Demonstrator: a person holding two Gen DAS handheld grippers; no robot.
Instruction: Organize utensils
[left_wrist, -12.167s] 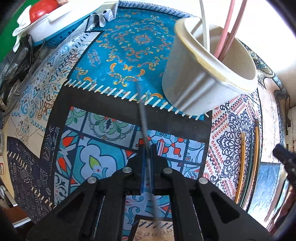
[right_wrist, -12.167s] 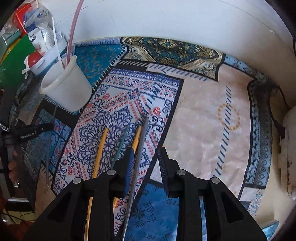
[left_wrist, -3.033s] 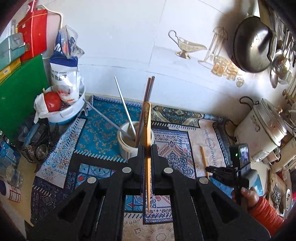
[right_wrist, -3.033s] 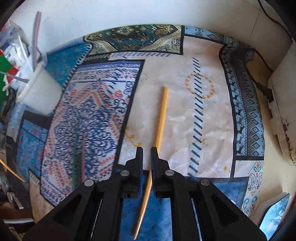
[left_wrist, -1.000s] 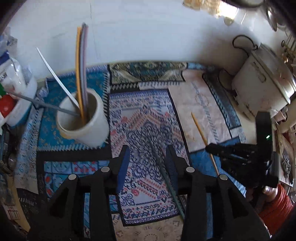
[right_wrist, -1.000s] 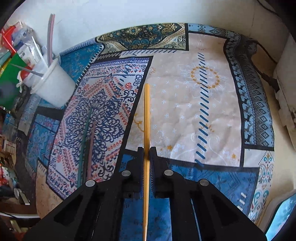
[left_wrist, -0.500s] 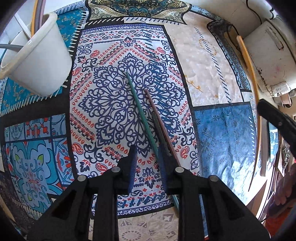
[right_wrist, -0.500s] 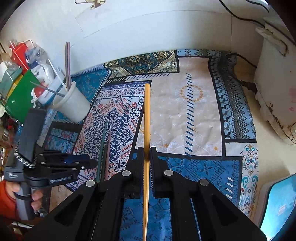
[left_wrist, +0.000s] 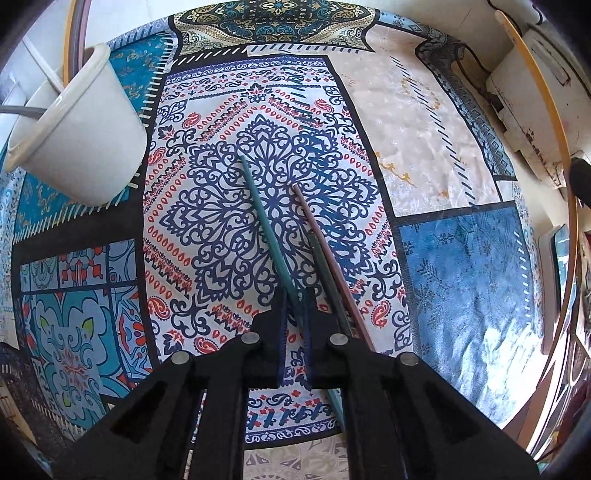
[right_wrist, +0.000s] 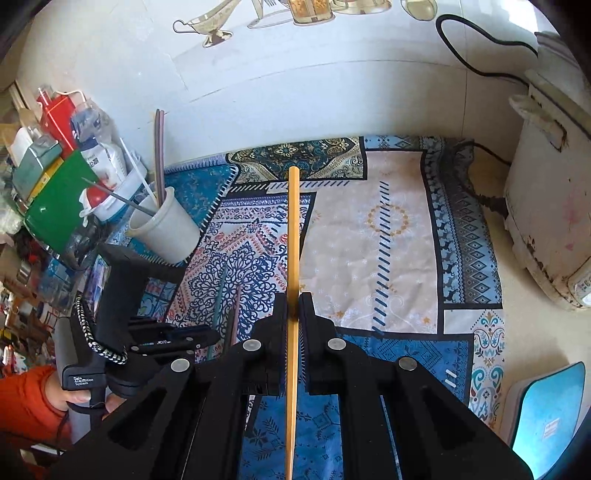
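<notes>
On the patterned mat (left_wrist: 461, 266) lies a green chopstick (left_wrist: 258, 206), and my left gripper (left_wrist: 294, 306) points steeply down with its jaws closing; the pads grip it near its near end. A brown chopstick (left_wrist: 321, 236) and a darker one lie touching just right of it. My right gripper (right_wrist: 293, 306) is shut on a yellow chopstick (right_wrist: 294, 221), held above the mat and pointing toward the wall. The white cup (right_wrist: 166, 229) at the back left holds several chopsticks. In the right wrist view my left gripper (right_wrist: 216, 338) sits low over the green chopstick (right_wrist: 221, 291).
A rice cooker (right_wrist: 546, 206) stands at the right edge, its cord along the wall. A green board (right_wrist: 55, 210), packets and a bowl with a tomato (right_wrist: 96, 199) crowd the left. A blue tablet (right_wrist: 546, 417) lies front right. An orange sleeve (right_wrist: 22, 402) holds the left gripper.
My left gripper sank to the mat and closed its jaws onto the green chopstick. My right gripper rose with the yellow chopstick and tipped up toward the wall.
</notes>
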